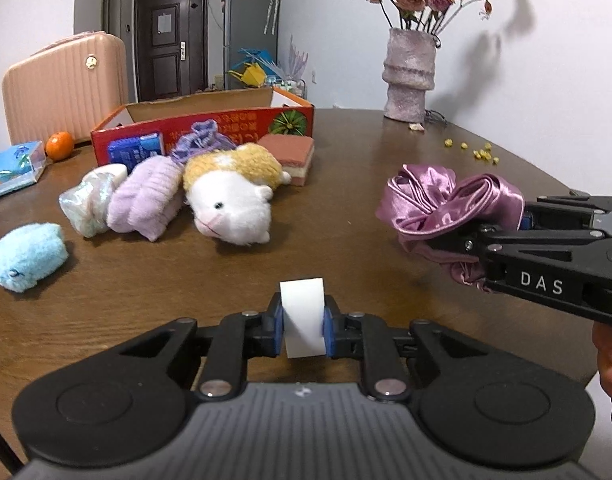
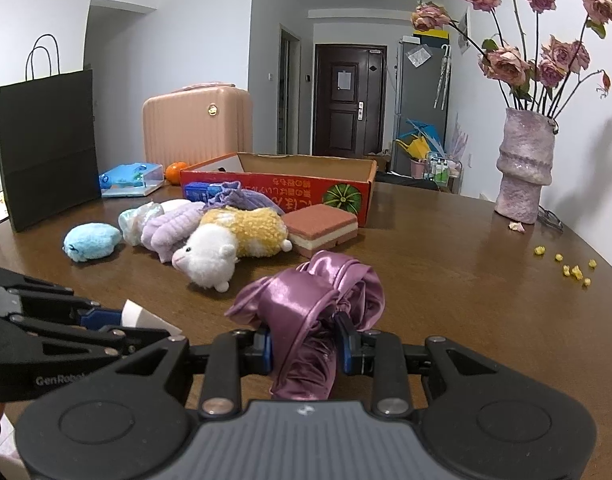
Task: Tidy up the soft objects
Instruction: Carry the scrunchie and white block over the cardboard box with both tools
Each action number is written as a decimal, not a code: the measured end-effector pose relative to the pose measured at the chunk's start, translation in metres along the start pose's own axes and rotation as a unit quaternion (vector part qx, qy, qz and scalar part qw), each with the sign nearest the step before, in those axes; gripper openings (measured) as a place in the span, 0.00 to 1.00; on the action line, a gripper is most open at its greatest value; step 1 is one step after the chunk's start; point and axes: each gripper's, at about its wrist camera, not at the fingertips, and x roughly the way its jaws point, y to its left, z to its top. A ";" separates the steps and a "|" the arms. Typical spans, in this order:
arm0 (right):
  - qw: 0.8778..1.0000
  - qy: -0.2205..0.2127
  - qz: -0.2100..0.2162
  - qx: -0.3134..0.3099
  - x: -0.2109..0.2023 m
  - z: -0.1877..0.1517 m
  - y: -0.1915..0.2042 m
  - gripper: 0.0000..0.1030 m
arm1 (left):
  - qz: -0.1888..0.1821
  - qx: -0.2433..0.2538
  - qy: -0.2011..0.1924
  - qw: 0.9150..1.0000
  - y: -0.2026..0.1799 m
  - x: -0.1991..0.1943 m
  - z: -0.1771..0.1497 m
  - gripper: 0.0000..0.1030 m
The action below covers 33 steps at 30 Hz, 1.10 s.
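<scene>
My left gripper (image 1: 303, 330) is shut on a white sponge block (image 1: 302, 316) and holds it above the brown table (image 1: 326, 208). My right gripper (image 2: 306, 346) is shut on a purple satin cloth (image 2: 318, 304), also seen at the right of the left wrist view (image 1: 446, 200). Ahead lies a pile of soft things: a white and yellow plush sheep (image 1: 230, 196), a lilac fluffy sock (image 1: 146, 200), a pearly scrunchie (image 1: 90, 200), a purple knit piece (image 1: 202, 140), a pink layered sponge (image 1: 290, 156) and a blue plush (image 1: 28, 256). Behind them stands an open red cardboard box (image 1: 210, 120).
A vase of dried roses (image 1: 410, 76) stands at the far right, with yellow crumbs (image 1: 482, 154) nearby. An orange (image 1: 59, 145), a blue tissue pack (image 1: 10, 168), a black paper bag (image 2: 46, 148) and a pink suitcase (image 1: 66, 84) are at the left.
</scene>
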 end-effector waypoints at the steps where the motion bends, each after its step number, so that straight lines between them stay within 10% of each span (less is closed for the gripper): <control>1: 1.000 -0.001 0.000 -0.001 0.001 0.002 0.001 0.28 | 0.001 0.000 -0.002 1.000 0.002 -0.001 0.001 0.19; 33: 0.999 -0.048 -0.004 -0.019 0.063 0.098 0.039 0.28 | 0.040 -0.021 -0.111 0.993 0.092 0.000 0.097 0.19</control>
